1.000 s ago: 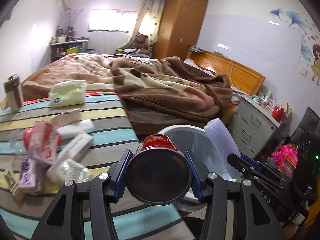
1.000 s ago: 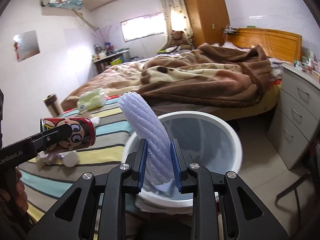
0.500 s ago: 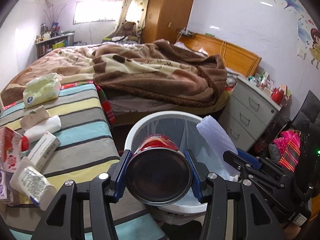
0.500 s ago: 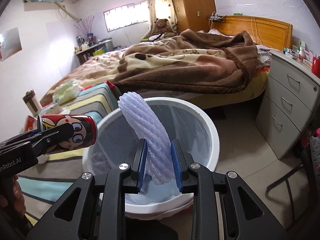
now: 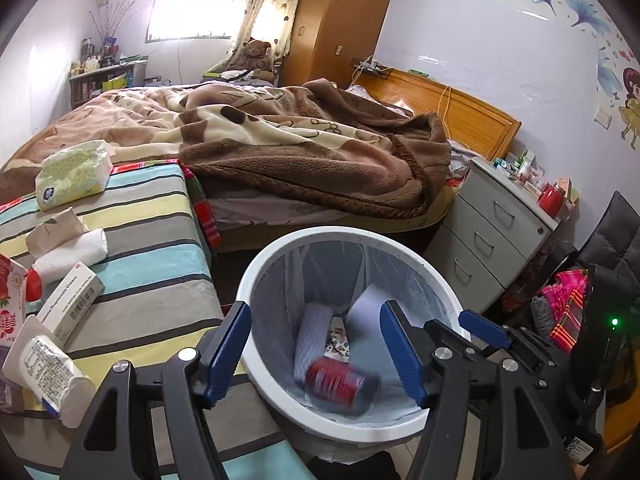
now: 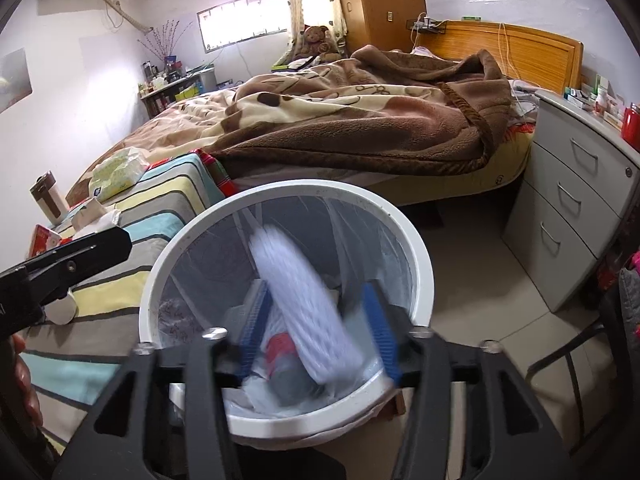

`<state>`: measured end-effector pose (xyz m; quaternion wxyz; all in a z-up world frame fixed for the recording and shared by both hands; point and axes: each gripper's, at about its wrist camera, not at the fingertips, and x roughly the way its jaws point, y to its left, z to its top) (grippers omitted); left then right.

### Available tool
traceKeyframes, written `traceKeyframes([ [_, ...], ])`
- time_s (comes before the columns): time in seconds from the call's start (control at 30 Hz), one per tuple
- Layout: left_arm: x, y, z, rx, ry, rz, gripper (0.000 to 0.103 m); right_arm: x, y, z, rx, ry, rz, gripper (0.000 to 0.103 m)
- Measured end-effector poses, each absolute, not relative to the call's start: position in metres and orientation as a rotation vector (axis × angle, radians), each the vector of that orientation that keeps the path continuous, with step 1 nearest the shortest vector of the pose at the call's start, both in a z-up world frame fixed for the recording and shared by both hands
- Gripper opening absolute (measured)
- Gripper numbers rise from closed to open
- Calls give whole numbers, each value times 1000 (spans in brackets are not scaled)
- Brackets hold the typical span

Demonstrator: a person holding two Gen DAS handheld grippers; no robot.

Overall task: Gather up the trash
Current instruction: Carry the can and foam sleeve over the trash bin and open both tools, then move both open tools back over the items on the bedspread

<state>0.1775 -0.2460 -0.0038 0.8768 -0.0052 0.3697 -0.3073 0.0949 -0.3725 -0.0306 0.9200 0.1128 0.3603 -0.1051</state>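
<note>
A white trash bin (image 5: 256, 280) with a clear liner stands beside the striped table; it also shows in the right wrist view (image 6: 420, 248). My left gripper (image 5: 316, 354) is open over the bin, and the red can (image 5: 338, 380) lies blurred inside it. My right gripper (image 6: 320, 328) is open over the bin, and the white foam net sleeve (image 6: 300, 304) is blurred in mid-fall between its fingers. Other white scraps (image 5: 314, 336) lie in the bin.
On the striped table (image 5: 152, 256) lie a tissue pack (image 5: 74, 174), a white roll (image 5: 70, 254), a small box (image 5: 70, 306), a wrapped packet (image 5: 50, 372) and red cartons (image 5: 12, 300). A bed (image 5: 280, 148) is behind, grey drawers (image 5: 492, 236) to the right.
Both grippers have opened over the bin. The red can has dropped from the left gripper into the bin, and the foam sleeve is falling out of the right gripper.
</note>
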Motion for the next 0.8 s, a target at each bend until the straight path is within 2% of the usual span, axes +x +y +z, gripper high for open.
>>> traceKeyframes([
  [0.5,158,-175,19,-48,700,-531,68,92,-334,-10,237,667,-128,55],
  [0.6,154,-152,21,-61,690,-496,68,93,-322,-7,239,651,-92,64],
  [0.8,151,-107,23,-108,680,-434,69,98,-296,-4,236,645,-25,65],
])
